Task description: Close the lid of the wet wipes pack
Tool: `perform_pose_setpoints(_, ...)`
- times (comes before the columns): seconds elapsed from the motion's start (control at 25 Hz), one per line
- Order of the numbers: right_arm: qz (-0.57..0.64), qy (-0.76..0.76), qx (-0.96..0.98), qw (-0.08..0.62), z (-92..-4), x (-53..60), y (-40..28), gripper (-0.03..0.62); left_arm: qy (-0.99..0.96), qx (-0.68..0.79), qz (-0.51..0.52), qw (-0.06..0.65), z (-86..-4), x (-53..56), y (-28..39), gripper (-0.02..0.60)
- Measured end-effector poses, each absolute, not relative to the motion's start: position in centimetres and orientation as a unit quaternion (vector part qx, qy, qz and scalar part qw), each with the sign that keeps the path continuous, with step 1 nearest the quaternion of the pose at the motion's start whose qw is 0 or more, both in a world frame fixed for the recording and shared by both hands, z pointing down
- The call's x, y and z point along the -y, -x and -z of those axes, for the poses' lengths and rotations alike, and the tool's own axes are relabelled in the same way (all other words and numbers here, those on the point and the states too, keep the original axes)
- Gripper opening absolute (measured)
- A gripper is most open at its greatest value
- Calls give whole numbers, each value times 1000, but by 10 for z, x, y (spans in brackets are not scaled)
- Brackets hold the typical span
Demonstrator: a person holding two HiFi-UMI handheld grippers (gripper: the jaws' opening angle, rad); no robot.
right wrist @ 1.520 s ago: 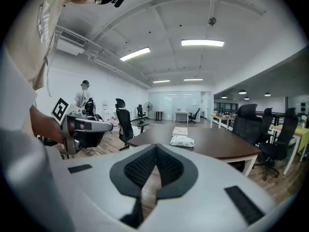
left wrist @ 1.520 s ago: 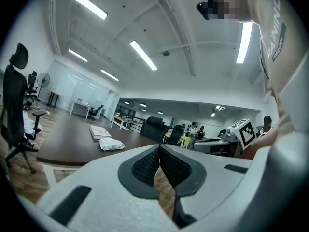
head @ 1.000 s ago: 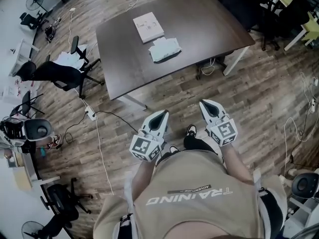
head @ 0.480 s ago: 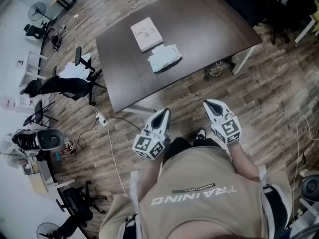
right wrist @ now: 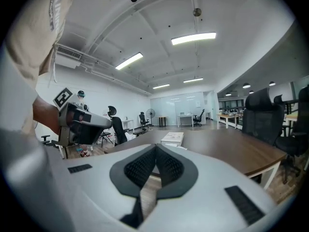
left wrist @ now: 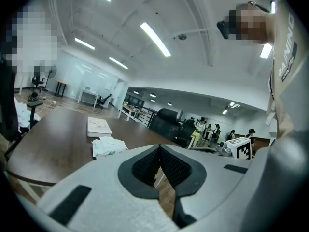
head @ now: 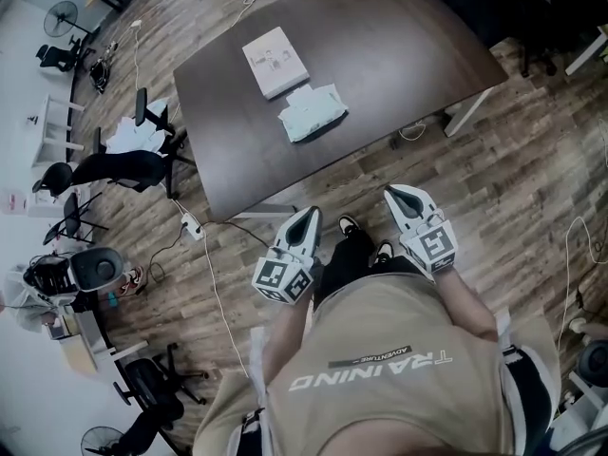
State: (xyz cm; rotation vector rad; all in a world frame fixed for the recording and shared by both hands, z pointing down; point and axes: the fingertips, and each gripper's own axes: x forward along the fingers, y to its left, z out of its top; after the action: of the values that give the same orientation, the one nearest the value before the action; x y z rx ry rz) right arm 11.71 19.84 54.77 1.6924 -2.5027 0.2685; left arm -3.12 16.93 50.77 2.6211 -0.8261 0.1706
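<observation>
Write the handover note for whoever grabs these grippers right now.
Left gripper: shut, empty, held low in front of the body. Right gripper: the same.
Wet wipes pack: on the dark table, next to a flat white box, well ahead of both grippers.
Done: nothing; neither gripper is at the pack, and its lid is too small to read from here.
Left: step up to the table, reach the pack, press the lid closed.

Table [head: 399, 55]: dark brown top, pale legs, stands on wood-plank floor [head: 494, 188].
Wet wipes pack [head: 313, 112]: pale, lies flat near the tabletop's middle.
Flat box [head: 275, 62]: white, lies just beyond the pack; contact unclear.
</observation>
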Motion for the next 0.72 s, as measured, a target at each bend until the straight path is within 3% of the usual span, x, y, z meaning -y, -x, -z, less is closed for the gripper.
perform_pose_setpoints(0.16, -92, -553, 825, 72, -547, -179, -119, 14, -937, 276, -42, 209, -509, -136, 13, 9)
perform_pose_setpoints(0.48, -95, -552, 824, 84, -522, -132, -108, 14, -954, 248, -30, 166, -499, -69, -14, 9)
perform_pose_setpoints(0.72, -74, -551, 825, 105, -510, -80, -105, 14, -955, 228, -17, 189, -502, -35, -15, 9)
